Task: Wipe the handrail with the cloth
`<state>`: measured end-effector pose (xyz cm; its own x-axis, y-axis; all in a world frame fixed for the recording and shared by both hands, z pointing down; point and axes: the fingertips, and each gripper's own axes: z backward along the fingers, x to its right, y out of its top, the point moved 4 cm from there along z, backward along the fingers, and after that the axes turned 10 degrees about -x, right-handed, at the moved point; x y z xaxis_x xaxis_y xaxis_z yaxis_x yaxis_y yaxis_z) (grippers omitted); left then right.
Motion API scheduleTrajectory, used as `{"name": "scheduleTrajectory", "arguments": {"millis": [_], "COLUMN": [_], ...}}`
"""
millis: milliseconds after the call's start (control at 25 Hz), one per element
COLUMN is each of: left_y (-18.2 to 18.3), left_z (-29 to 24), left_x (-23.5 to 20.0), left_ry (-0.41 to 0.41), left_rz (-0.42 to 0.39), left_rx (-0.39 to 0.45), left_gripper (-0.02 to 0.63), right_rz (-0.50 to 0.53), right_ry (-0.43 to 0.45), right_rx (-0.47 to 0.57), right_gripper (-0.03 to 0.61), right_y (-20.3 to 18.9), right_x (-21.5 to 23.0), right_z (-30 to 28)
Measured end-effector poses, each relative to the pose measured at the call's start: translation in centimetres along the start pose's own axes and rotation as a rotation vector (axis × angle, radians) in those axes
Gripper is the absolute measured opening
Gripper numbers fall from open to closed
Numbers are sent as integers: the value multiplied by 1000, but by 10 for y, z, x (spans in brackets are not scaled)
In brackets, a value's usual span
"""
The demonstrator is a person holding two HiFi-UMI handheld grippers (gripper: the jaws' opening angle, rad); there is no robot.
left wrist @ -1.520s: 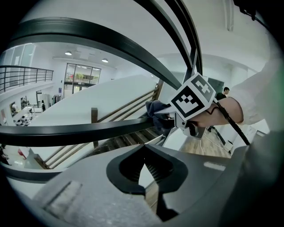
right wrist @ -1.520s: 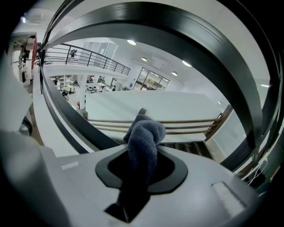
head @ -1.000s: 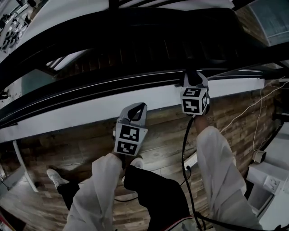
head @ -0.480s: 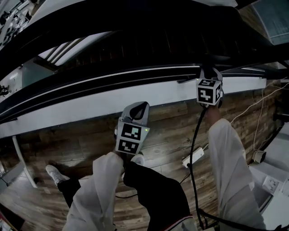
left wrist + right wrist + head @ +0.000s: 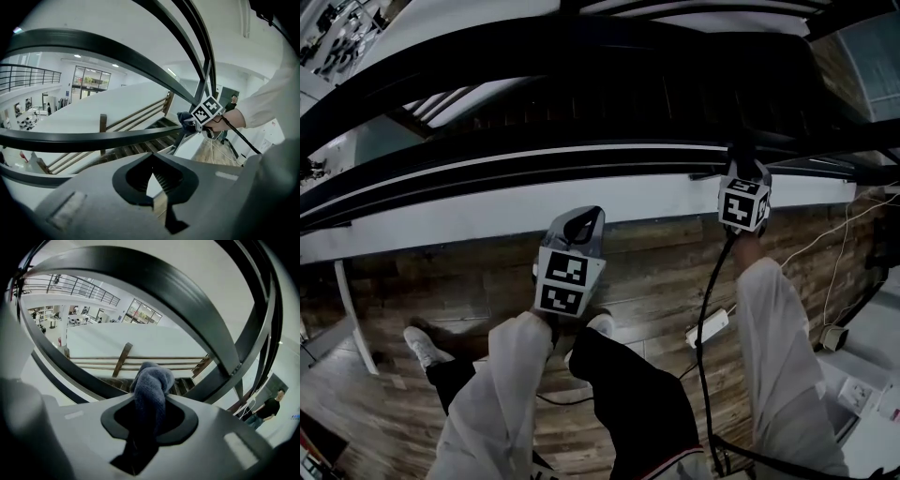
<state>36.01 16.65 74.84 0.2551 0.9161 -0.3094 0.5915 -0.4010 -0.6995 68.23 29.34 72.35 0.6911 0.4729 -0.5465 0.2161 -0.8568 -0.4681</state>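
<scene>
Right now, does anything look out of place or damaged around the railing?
Nothing looks damaged or spilled. The grey-blue towelling cloth is bunched in the right hand-held gripper at the dark metal handrail. The only stray item is a white power strip lying on the wooden plank floor.

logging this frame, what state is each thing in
left tool: shut, empty, held back from the handrail
right tool: shut on cloth
cloth: bunched up, gripped, held up by the handrail
handrail: fixed in place; clean or dirty can't be told
</scene>
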Motion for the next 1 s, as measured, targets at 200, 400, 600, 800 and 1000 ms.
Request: {"name": "scheduleTrajectory", "arguments": {"millis": [200, 400, 600, 800, 1000], "left_y": [2, 0, -15, -34, -58], "left_z": [51, 109, 179, 245, 309], "left_x": [-22, -53, -106, -165, -227], "left_ry": [18, 55, 122, 191, 260], "left_rz": [6, 12, 42, 73, 121], "left_rx": [14, 21, 23, 20, 24], "left_gripper": [2, 3, 3, 3, 3], "right_rz": [-29, 17, -6, 13, 68], "right_ry": [57, 122, 203, 290, 378], "right_rx": [23, 78, 123, 159, 186], "right_gripper": [91, 91, 89, 89, 89], "right_y": [13, 47, 85, 120, 147], "right_x": [-47, -106, -182, -270, -366], "right_z": [55, 115, 178, 231, 282]}}
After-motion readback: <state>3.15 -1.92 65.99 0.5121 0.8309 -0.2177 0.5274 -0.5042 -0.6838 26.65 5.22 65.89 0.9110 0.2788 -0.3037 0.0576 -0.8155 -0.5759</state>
